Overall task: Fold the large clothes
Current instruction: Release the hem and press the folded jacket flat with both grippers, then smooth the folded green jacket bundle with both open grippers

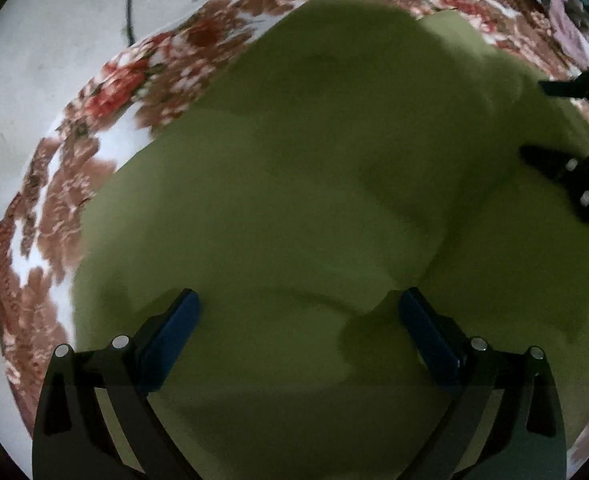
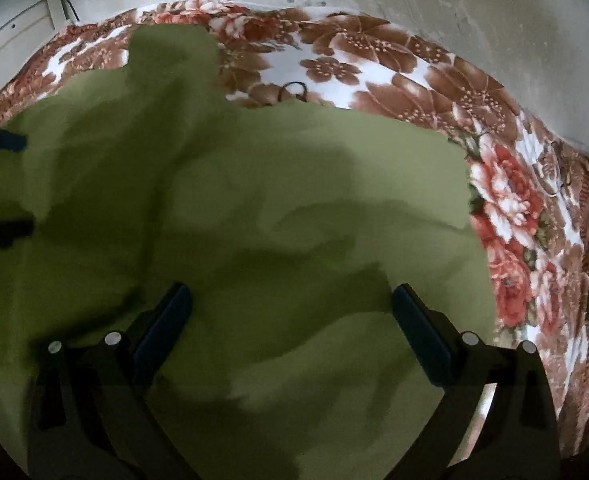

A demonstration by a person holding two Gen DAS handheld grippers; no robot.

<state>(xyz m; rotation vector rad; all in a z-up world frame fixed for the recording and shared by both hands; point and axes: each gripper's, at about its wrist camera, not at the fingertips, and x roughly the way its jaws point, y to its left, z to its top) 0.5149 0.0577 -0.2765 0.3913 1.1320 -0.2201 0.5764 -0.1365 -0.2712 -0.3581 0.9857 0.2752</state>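
Over green garment [image 1: 294, 200], both claws spread

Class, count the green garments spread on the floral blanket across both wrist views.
1: a green garment, rumpled across the floral blanket, beneath both open grippers. More may be hidden underneath.

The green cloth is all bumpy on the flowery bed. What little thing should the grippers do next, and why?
Probably lower the left gripper and the right gripper and pinch an edge of the green cloth. Both are open above it and hold nothing, and the cloth lies wrinkled and still unfolded on the flowered bedspread, so a grip has to come before any fold.
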